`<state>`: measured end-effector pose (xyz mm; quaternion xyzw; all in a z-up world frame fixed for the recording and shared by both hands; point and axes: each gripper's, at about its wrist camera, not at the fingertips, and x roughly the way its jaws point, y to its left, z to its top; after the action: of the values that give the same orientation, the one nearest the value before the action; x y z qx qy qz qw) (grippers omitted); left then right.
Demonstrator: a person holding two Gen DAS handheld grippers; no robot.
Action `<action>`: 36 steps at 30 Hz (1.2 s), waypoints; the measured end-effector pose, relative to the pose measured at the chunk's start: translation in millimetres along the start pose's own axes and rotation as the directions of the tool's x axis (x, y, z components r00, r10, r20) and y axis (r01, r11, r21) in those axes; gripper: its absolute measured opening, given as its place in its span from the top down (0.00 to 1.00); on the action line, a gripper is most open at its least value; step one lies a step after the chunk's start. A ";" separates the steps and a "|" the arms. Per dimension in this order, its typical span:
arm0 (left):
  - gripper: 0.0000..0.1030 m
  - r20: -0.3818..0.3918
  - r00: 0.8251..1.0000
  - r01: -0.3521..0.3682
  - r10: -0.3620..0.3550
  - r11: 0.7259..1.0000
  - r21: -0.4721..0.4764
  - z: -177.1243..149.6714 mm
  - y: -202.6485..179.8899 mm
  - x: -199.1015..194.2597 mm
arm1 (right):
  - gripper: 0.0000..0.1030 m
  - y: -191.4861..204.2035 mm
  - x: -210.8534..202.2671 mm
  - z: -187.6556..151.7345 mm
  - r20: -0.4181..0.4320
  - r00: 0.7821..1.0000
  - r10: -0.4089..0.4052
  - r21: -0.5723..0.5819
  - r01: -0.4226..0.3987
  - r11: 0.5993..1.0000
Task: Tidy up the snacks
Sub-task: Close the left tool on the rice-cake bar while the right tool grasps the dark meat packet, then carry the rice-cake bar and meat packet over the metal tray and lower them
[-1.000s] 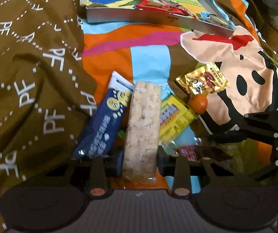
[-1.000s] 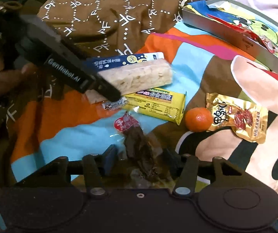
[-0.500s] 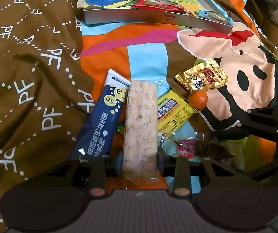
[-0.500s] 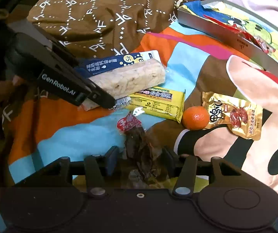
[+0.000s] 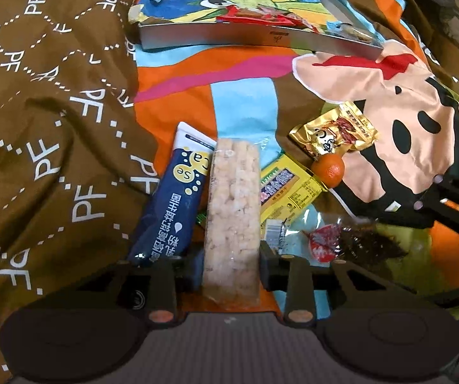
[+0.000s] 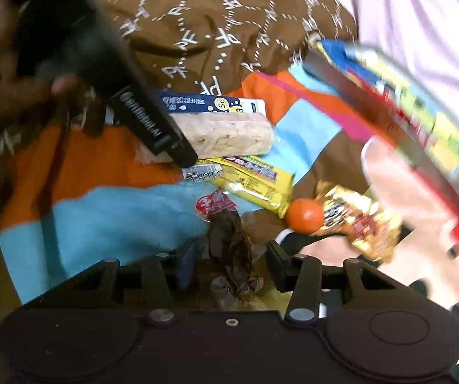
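Observation:
My left gripper [image 5: 232, 260] is shut on a long puffed-rice bar [image 5: 232, 220] that points away along its fingers. In the right wrist view the bar [image 6: 229, 137] sticks out past the left gripper's black finger [image 6: 152, 128], which a person's hand [image 6: 11, 80] holds. My right gripper [image 6: 231, 264] is shut on a clear packet of dark dried snack with a red label [image 6: 229, 243]. The same packet [image 5: 360, 243] shows low on the right of the left wrist view. A metal tray with a cartoon lining [image 5: 229, 36] lies at the far end of the bedspread.
On the colourful cartoon bedspread [image 5: 242, 108] lie a blue tube packet [image 5: 171, 211], a yellow packet [image 5: 288, 188], a small silver wrapper [image 5: 274, 227], a tangerine [image 5: 328, 168] and a gold packet [image 5: 335, 134]. Rumpled brown blanket [image 5: 53, 96] fills the left. The tray holds red packets [image 5: 261, 17].
The right wrist view has swung and blurred, with the tray now nearer on its right. The left wrist view shifted slightly. Both grippers keep their snacks.

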<state>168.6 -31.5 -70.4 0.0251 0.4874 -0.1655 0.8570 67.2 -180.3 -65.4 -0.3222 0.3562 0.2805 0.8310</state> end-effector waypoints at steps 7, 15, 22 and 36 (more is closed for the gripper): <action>0.65 -0.014 0.999 0.033 -0.034 0.999 -0.015 -2.8 -2.8 -5.8 | 0.53 22.0 -7.8 -9.7 0.039 0.978 -0.203 -0.186 0.206 0.961; 0.65 -0.014 0.996 0.087 -0.088 0.996 -0.031 -8.7 -11.6 -16.1 | 0.53 4.1 -7.5 -7.9 0.077 0.942 -0.328 -0.143 0.336 0.931; 0.65 0.016 0.990 0.138 -0.137 0.988 -0.075 -8.1 -10.6 -20.6 | 0.53 -11.6 -8.1 -5.7 0.095 0.897 -0.432 -0.057 0.438 0.897; 0.65 0.178 0.978 0.114 -0.105 0.993 -0.040 -7.9 -19.3 -40.4 | 0.53 -21.4 -18.0 -3.2 0.141 0.847 -0.513 0.030 0.514 0.857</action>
<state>137.2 -37.6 -38.2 -0.0377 0.4146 -0.2018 0.8865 70.2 -200.5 -46.0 -0.3881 0.1952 0.0722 0.8978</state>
